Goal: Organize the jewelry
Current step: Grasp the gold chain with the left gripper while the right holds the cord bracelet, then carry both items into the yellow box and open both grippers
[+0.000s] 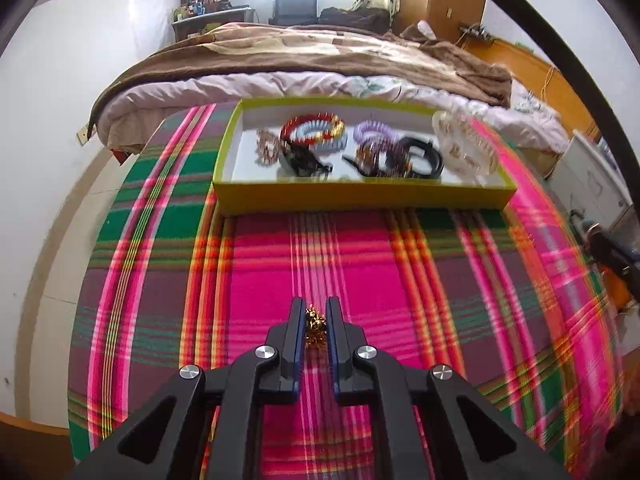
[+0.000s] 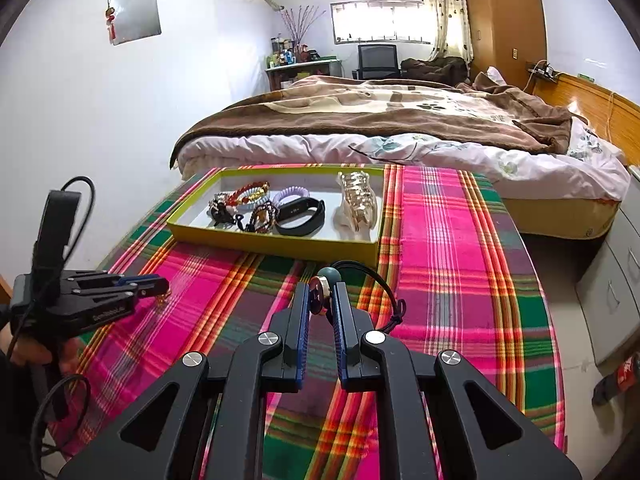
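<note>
A yellow-green tray [image 1: 360, 198] [image 2: 272, 242] stands at the far side of the plaid table. It holds bead bracelets [image 1: 312, 130] [image 2: 248, 194], a purple coil tie [image 1: 374, 130], a black band [image 2: 300, 216] and a gold hair clip [image 2: 358, 200]. My left gripper [image 1: 315, 316] is shut on a small gold chain piece [image 1: 315, 330] just above the cloth; it also shows in the right wrist view [image 2: 160, 284]. My right gripper [image 2: 321, 290] is shut on a round gold-rimmed pendant [image 2: 319, 294] with a black cord [image 2: 384, 292], close in front of the tray.
The plaid cloth [image 2: 460, 280] covers the table. A bed with a brown blanket [image 2: 380, 116] lies just behind the table. A grey drawer unit [image 2: 612, 296] stands at the right. A white wall is at the left.
</note>
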A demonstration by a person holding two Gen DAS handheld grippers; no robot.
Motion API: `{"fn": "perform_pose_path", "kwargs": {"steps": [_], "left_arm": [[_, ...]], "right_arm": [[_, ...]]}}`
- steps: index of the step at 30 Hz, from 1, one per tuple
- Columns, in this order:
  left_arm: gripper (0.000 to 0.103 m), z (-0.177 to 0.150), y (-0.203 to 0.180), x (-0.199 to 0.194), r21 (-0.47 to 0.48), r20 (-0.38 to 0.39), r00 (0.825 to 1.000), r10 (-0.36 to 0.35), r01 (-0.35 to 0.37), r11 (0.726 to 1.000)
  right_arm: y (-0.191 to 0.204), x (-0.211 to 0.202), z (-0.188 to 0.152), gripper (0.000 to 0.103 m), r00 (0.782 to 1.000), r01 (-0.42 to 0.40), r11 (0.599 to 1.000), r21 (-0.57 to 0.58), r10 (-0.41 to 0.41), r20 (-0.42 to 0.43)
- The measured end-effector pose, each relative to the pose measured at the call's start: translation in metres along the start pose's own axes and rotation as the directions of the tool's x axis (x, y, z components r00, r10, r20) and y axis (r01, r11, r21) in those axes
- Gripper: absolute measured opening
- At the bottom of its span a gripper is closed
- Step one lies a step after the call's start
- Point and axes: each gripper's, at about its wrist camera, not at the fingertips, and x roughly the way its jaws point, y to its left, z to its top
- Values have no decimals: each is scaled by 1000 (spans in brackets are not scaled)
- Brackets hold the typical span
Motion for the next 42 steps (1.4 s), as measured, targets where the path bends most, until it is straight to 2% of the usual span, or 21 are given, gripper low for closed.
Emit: {"fn": "perform_pose_path", "kwargs": {"steps": [7,12,16,21,25,35,42], "left_arm": [[10,30,7,-18,-15,51,996,-67,68,998],[10,59,9,-23,-6,91,993,-81,82,997],[10,81,11,-18,-8,103,990,-93,95,995],[10,103,16,-1,-28,102,989,-106,109,994],[10,110,16,19,-16,84,994,-74,76,997],[10,106,16,59,-23,21,996,-87,87,996],[10,101,16,71,-25,-13,996,-84,84,996]], "right_arm": [[2,7,23,12,1000,-7,1000,-4,7,23],[4,16,45,12,999,-20,1000,-14,21,40],[1,33,63,12,998,-53,999,8,53,36],[-1,63,72,12,1000,-27,1000,13,27,0],[4,84,71,12,1000,-20,1000,-18,20,-22],[17,126,59,12,994,6,995,-98,-16,-106],[23,138,56,12,989,-18,994,-109,1,-146]]}}
